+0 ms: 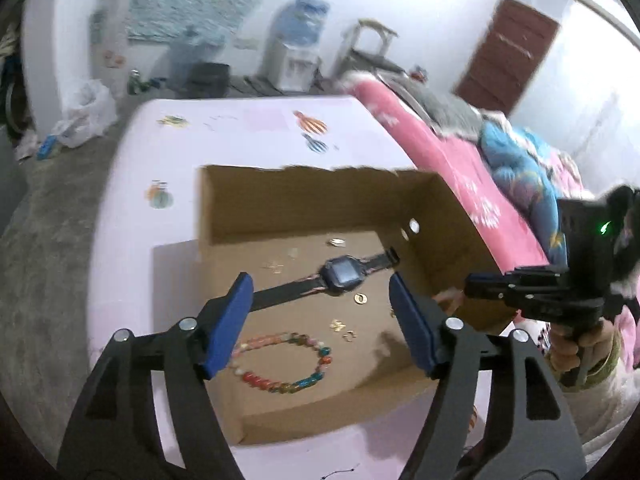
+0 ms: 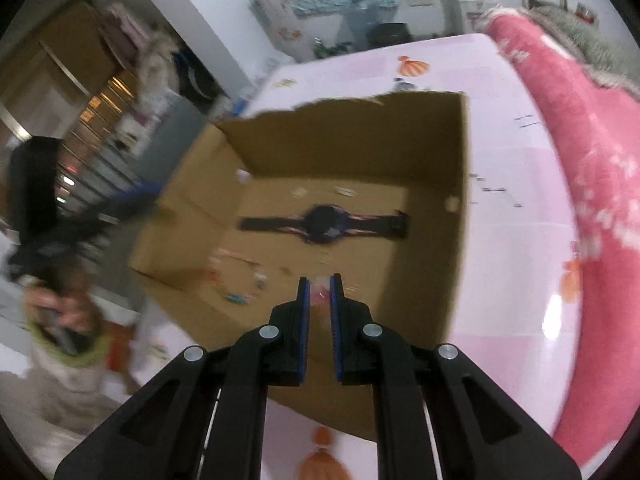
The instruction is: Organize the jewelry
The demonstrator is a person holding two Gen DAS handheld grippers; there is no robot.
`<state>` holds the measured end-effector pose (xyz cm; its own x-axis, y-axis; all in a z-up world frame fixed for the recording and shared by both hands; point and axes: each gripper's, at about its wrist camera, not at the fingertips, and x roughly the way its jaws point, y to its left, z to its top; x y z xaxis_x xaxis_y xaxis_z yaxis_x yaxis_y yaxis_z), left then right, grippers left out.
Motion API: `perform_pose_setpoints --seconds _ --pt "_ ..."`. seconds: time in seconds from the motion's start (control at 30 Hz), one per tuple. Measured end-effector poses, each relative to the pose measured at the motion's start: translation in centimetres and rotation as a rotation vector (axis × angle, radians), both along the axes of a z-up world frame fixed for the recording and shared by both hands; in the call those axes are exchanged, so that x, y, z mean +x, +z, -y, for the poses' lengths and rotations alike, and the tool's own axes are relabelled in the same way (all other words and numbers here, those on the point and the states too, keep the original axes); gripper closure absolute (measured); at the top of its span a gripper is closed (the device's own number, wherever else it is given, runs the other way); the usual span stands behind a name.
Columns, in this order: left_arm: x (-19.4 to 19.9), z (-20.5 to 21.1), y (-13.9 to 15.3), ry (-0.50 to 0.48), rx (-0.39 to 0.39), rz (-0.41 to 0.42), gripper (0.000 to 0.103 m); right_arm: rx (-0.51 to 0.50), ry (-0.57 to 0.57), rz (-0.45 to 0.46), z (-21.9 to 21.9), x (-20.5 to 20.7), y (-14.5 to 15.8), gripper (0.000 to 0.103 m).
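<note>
An open cardboard box (image 1: 432,232) stands on a pale pink table (image 1: 248,136). In it lie a dark watch (image 1: 340,274), a coloured bead bracelet (image 1: 288,360) and several small gold pieces (image 1: 362,299). My left gripper (image 1: 320,316) is open and empty above the box's near side, over the bracelet. My right gripper (image 2: 319,286) is nearly shut above the box (image 2: 360,148), with something small and pink (image 2: 319,294) between its fingertips; blur hides what it is. The watch (image 2: 328,224) and bracelet (image 2: 240,280) also show blurred there.
A bed with a pink cover (image 1: 452,160) runs along the table's right side. The other hand-held gripper (image 1: 552,284) shows at the box's right wall. Floor clutter and a water dispenser (image 1: 296,44) stand beyond the table.
</note>
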<state>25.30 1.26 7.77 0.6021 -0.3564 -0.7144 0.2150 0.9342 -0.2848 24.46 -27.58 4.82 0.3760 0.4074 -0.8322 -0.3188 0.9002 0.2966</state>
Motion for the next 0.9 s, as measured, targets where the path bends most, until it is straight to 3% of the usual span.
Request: perform_pose_setpoints --seconds 0.2,0.27,0.37,0.5,0.63,0.9 --pt "-2.5 -2.8 -1.0 0.102 -0.041 0.001 0.032 -0.041 -0.1 0.094 2.0 -1.6 2.1 0.091" --pt "-3.1 -3.8 -1.7 0.135 -0.079 0.002 0.028 -0.035 -0.167 0.127 3.4 -1.9 2.6 0.069" --pt "-3.2 -5.0 -3.5 0.184 -0.132 -0.047 0.025 -0.006 -0.281 0.124 5.7 -2.0 2.1 0.052" --pt "-2.7 -5.1 -6.7 0.194 -0.195 -0.14 0.025 0.128 -0.315 -0.03 7.2 -1.1 -1.3 0.05" --pt "-2.6 -3.9 -9.2 0.149 -0.286 -0.21 0.024 0.25 -0.25 -0.152 6.3 -0.5 -4.2 0.049" --pt "-4.2 -1.7 -8.7 0.173 -0.203 -0.187 0.023 0.081 -0.228 -0.093 3.4 -1.7 -2.7 0.047"
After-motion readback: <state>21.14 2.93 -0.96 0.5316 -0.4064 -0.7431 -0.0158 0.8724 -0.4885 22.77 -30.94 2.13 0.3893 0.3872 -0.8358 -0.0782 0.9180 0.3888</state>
